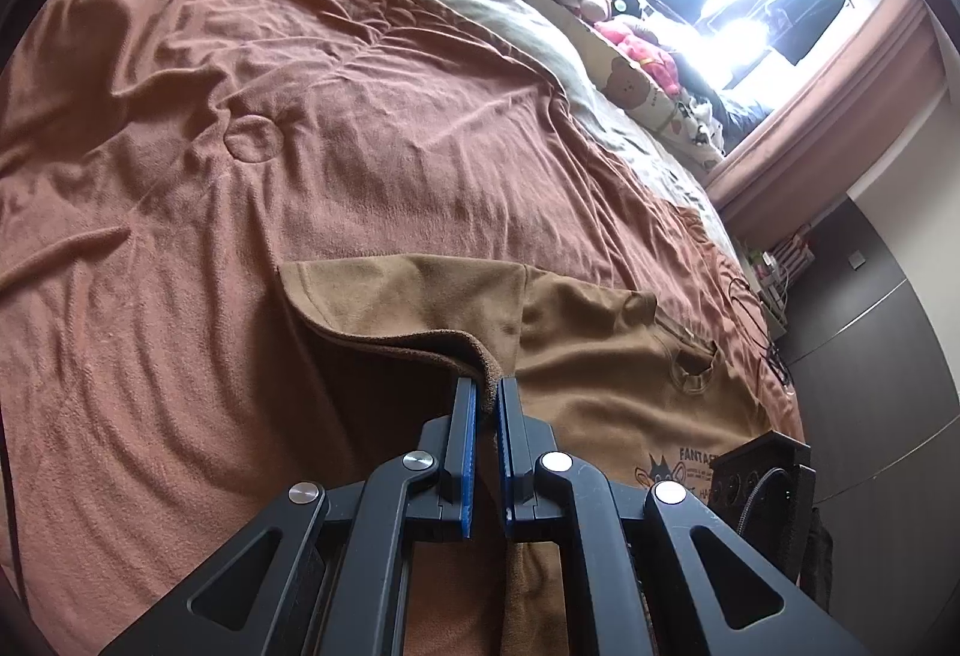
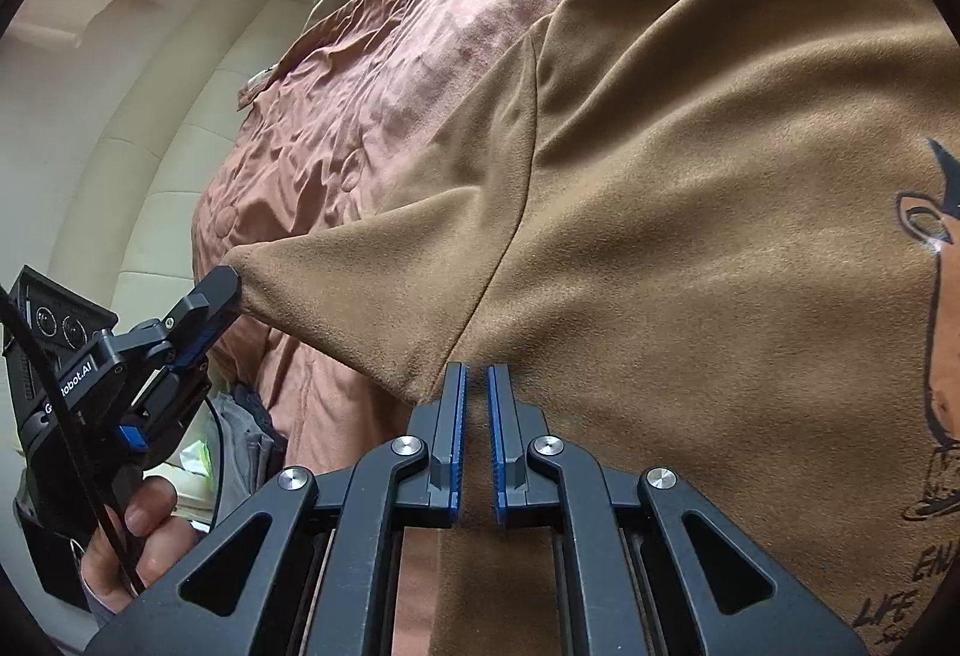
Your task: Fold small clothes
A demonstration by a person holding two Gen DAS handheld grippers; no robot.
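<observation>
The brown T-shirt (image 2: 690, 164) lies on the bed (image 1: 240, 146); soft, limp, light, best taken at hems; left hand-held gripper (image 1: 487, 386) pinches its sleeve, right hand-held gripper (image 2: 477, 371) pinches its side edge.

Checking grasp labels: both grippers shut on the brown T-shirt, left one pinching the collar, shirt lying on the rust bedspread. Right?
Not the collar. The left gripper pinches the sleeve tip of the brown T-shirt, as the right wrist view shows. The right gripper is shut on the shirt's edge; the shirt lies on the rust bedspread.
</observation>
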